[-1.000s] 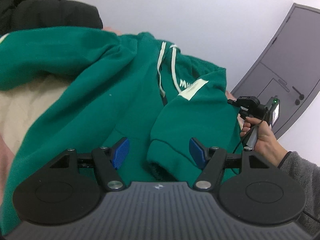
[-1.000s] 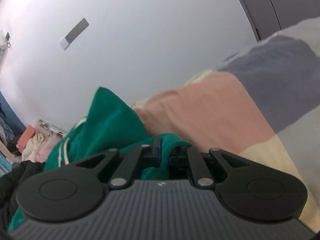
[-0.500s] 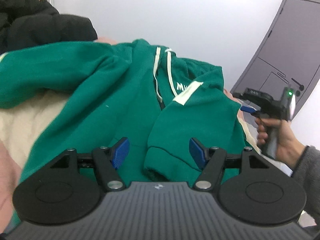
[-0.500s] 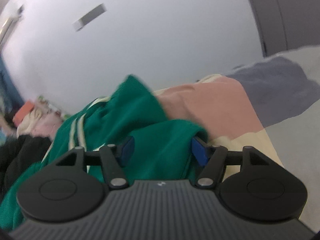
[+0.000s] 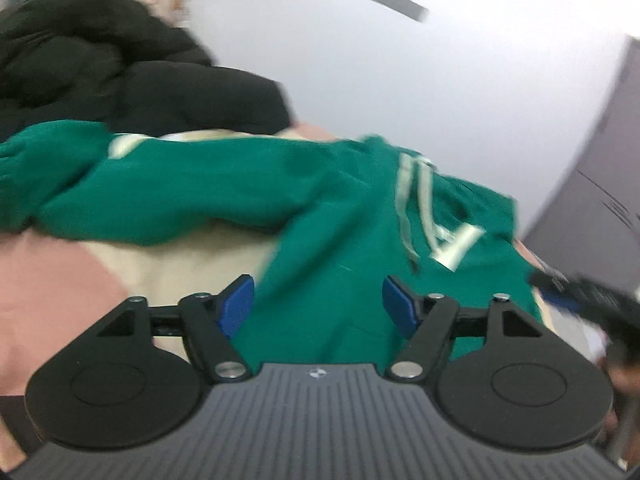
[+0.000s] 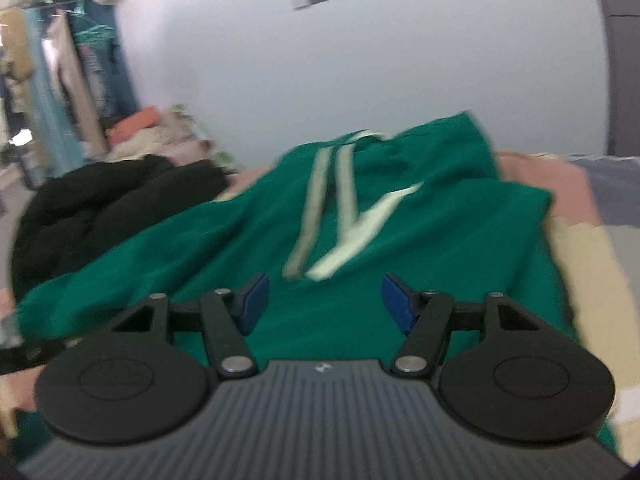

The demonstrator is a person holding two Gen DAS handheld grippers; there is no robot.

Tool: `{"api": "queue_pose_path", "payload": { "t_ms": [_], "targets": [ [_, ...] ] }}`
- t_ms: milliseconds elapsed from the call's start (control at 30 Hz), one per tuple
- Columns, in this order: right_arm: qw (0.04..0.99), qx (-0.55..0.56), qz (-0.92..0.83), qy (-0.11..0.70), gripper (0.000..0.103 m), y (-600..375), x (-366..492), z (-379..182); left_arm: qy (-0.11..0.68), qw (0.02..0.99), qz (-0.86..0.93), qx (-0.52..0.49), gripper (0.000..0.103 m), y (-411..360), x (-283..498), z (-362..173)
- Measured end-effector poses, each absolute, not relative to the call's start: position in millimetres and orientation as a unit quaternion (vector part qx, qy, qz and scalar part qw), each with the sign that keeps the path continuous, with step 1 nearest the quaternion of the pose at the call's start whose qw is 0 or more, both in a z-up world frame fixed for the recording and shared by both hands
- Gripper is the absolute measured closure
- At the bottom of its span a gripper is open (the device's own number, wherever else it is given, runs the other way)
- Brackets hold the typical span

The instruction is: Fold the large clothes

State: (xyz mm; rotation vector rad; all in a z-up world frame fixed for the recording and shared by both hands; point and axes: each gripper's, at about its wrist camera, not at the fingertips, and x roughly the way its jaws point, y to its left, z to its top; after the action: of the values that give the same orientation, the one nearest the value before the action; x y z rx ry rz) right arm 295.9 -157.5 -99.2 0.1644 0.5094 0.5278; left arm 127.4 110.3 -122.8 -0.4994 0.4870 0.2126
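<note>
Though blurred, green hoodie [image 6: 400,248] lies spread — one sleeve apparently folded.

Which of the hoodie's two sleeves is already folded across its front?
The sleeve with the pale stripe, lying across the green hoodie beside its drawstrings. The other sleeve stretches sideways toward the black jacket.

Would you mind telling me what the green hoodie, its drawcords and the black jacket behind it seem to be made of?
Green hoodie: probably thick cotton-blend fleece; matte, with soft rounded folds.
Drawcords: flat woven tape, likely cotton; pale, matte and lying limp.
Black jacket: apparently padded synthetic shell; puffy bulges with a faint sheen, though blur leaves this uncertain.
</note>
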Motion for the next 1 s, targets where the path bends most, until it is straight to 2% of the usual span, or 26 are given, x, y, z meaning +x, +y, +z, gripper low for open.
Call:
{"api": "queue_pose_path", "payload": {
  "t_ms": [233,433,600,833,1000],
  "targets": [
    [0.923,0.053,0.286,0.252,0.039,-122,261,-101,0.232,0.888,0.18,-0.354,0.025,182,119,-132],
    [0.905,0.064,0.291,0.303,0.038,-112,258,-131,0.212,0.814,0.226,-0.491,0.025,237,116,-169],
    [0.904,0.072,0.286,0.309,0.038,-108,258,-141,0.182,0.781,0.229,-0.552,0.025,268,119,-190],
    [0.908,0.049,0.279,0.309,0.038,-99,254,-160,0.131,0.745,0.248,-0.605,0.026,302,131,-213],
    [0.914,0.041,0.275,0.294,0.037,-90,258,-160,0.115,0.768,0.302,-0.553,0.027,319,138,-202]
  ]
}}
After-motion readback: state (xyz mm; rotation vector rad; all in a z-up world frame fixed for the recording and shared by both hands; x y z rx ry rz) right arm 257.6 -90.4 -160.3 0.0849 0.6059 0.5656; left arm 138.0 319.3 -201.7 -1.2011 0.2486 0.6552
